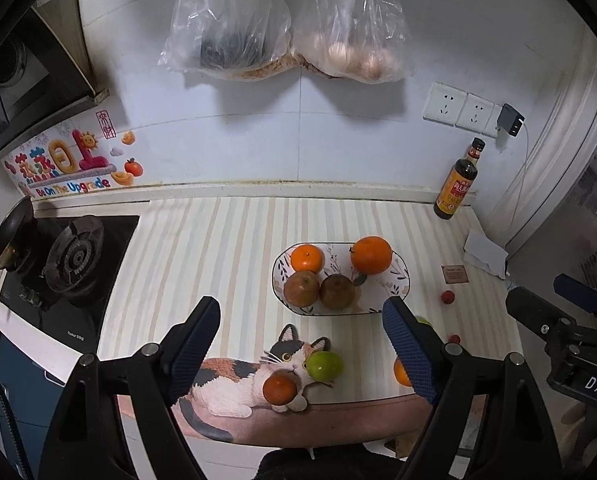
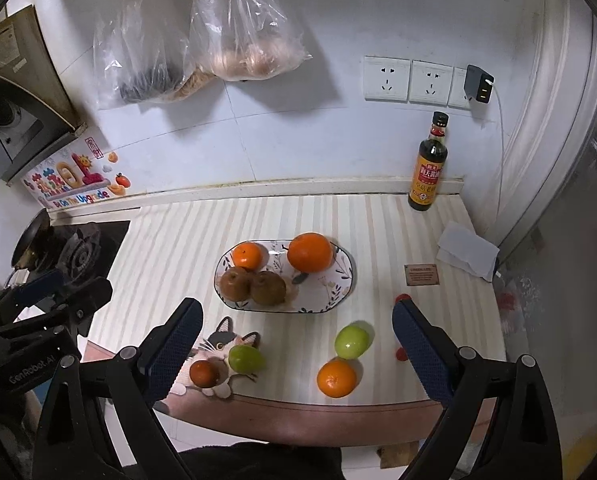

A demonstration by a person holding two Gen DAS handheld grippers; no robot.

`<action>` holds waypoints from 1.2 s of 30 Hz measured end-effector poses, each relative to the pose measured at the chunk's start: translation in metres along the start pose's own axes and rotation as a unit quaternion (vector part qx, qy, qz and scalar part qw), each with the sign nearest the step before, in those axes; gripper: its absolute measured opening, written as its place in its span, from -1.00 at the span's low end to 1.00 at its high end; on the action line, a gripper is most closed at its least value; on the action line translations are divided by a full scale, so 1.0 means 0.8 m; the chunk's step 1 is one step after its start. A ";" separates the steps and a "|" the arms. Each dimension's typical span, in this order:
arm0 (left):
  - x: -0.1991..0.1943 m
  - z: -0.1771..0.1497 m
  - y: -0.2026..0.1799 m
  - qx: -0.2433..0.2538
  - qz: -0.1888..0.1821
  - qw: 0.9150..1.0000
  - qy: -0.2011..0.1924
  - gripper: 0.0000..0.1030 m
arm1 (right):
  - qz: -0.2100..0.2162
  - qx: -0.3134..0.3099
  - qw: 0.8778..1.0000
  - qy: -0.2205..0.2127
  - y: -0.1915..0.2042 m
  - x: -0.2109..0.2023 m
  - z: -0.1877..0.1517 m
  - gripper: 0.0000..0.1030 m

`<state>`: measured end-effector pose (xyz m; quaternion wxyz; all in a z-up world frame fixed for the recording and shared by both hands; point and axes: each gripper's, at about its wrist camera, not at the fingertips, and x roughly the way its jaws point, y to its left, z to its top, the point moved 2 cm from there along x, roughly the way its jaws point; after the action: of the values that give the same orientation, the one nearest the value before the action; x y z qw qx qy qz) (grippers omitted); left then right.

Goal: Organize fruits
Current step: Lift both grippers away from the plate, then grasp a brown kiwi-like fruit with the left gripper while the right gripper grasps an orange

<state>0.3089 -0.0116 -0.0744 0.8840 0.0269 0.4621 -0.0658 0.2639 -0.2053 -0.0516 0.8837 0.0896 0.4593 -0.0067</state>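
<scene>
An oval patterned plate [image 1: 398, 280] [image 2: 338, 284] on the striped mat holds two oranges [image 1: 371, 255] [image 2: 310, 252] and two brown fruits [image 1: 301, 289] [image 2: 268, 288]. Loose on the mat near the front edge lie a green fruit [image 1: 324, 365] [image 2: 245, 358], a small dark red-orange fruit [image 1: 280, 389] [image 2: 203, 373], a second green fruit [image 2: 352, 342], an orange [image 2: 336, 378] and small red fruits [image 1: 448, 297] [image 2: 403, 298]. My left gripper [image 1: 302, 344] is open and empty above the front edge. My right gripper [image 2: 298, 346] is open and empty too.
A gas stove [image 1: 74, 260] with a small pan [image 1: 12, 232] stands at the left. A dark sauce bottle [image 2: 429, 168] stands at the back right by wall sockets [image 2: 408, 80]. Plastic bags [image 1: 290, 32] hang on the wall. Folded paper [image 2: 468, 250] lies at right.
</scene>
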 end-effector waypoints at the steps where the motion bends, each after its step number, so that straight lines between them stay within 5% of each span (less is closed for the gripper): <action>1: 0.000 -0.001 0.000 0.000 0.000 1.000 0.001 0.61 | 0.000 0.001 1.000 0.002 0.000 0.001 -0.001 0.90; 6: 0.011 -0.002 0.004 -0.003 0.008 1.000 0.007 0.64 | -0.001 0.018 1.000 0.015 -0.010 0.017 -0.008 0.91; 9: 0.027 -0.005 0.009 -0.004 0.012 1.000 0.019 0.97 | -0.004 0.033 0.999 0.040 -0.024 0.042 -0.017 0.94; 17: 0.125 -0.036 0.028 -0.005 0.048 0.994 0.099 0.98 | -0.019 0.082 0.985 0.150 -0.082 0.163 -0.080 0.94; 24: 0.224 -0.095 0.049 -0.018 0.062 0.974 0.217 0.98 | -0.007 0.146 0.957 0.251 -0.126 0.283 -0.159 0.93; 30: 0.288 -0.145 0.049 -0.015 0.054 0.955 0.292 0.98 | 0.002 0.168 0.944 0.283 -0.131 0.333 -0.193 0.88; 34: 0.314 -0.168 0.047 -0.015 0.051 0.945 0.322 0.98 | 0.012 0.160 0.940 0.301 -0.124 0.358 -0.205 0.40; 36: 0.320 -0.175 0.047 -0.020 0.045 0.942 0.331 0.98 | 0.016 0.157 0.941 0.299 -0.118 0.364 -0.208 0.34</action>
<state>0.3443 0.0171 -0.3648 0.6835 0.0498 0.7283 -0.0040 0.2884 -0.2507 -0.3963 0.6808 0.2324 0.6936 -0.0378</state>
